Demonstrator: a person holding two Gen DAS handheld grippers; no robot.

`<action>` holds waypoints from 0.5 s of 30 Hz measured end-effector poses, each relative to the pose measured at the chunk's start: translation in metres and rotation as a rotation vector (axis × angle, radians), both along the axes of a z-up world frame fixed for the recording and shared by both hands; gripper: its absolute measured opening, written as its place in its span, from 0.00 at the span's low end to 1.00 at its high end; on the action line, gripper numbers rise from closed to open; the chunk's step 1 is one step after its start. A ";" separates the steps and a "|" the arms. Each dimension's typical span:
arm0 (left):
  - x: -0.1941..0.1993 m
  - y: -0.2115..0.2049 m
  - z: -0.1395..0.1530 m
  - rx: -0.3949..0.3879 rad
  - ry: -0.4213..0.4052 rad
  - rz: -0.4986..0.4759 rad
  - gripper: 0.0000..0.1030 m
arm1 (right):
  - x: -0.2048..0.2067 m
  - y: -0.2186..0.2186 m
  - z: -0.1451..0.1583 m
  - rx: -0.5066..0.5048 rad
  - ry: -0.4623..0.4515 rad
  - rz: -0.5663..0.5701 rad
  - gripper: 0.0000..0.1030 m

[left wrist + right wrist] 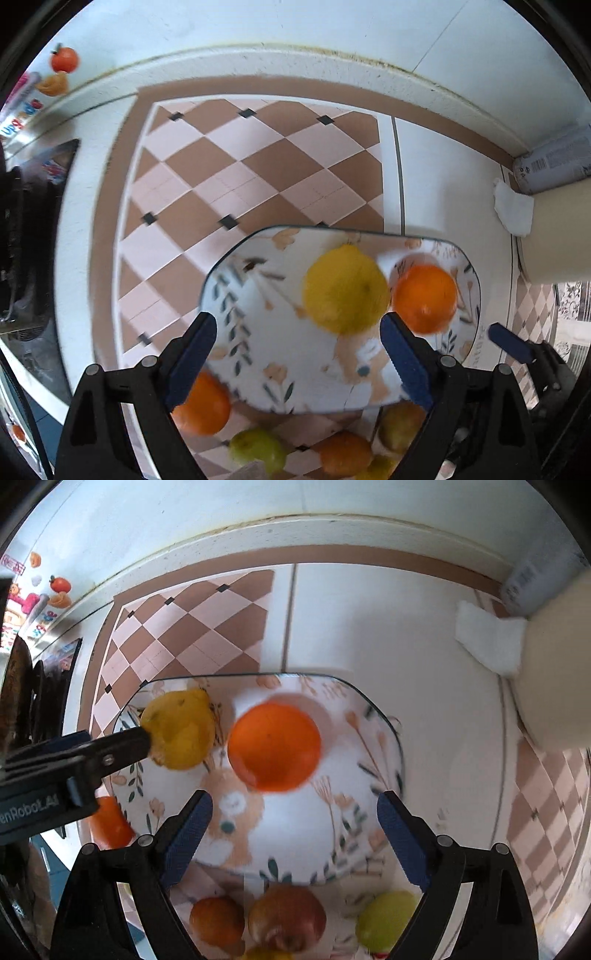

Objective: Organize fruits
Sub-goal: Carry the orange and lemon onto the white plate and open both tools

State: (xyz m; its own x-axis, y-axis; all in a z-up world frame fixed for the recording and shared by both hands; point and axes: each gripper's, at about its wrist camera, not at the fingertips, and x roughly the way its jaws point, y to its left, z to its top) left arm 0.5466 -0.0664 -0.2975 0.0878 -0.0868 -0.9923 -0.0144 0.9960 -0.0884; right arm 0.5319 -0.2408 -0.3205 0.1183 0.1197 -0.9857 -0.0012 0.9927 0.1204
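I am working over a white counter [424, 709] with a brown-and-pink checkered mat [255, 166] along a white wall. My left gripper [299, 354] points down with its jaws spread wide and nothing between the pads; my right gripper [295, 834] is the same, wide apart and empty. Under both sits the floral plate [343, 812], and on it lie a yellow lemon [345, 290] and an orange [274, 746], close beside each other, neither touched by a pad. So I judge two fruits placed and the release finished. Past the near rim, on the mat, more fruit waits: an orange [203, 406] at the left, a green fruit [258, 448], a further orange [217, 919], a reddish apple [287, 921] and a yellow-green fruit [386, 917]. There may be others lower down; I cannot tell. Most of the sorting is left, I think.
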 end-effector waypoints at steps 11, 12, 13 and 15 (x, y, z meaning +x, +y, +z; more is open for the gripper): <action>-0.063 0.017 0.053 0.080 -0.136 -0.027 0.88 | -0.064 -0.002 0.048 -0.026 -0.060 -0.052 0.90; -0.068 0.017 0.057 0.081 -0.143 -0.030 0.88 | -0.070 0.000 0.054 -0.027 -0.071 -0.051 0.90; -0.071 0.016 0.060 0.083 -0.148 -0.031 0.88 | -0.077 0.001 0.061 -0.029 -0.082 -0.049 0.90; -0.082 0.016 0.071 0.082 -0.171 -0.036 0.88 | -0.086 0.004 0.073 -0.031 -0.101 -0.047 0.90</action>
State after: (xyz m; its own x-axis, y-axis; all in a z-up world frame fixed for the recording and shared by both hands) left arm 0.4644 -0.0508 -0.2262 0.2543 -0.0119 -0.9671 0.0294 0.9996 -0.0046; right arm 0.4459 -0.2365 -0.2479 0.2223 0.0815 -0.9716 0.0344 0.9952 0.0914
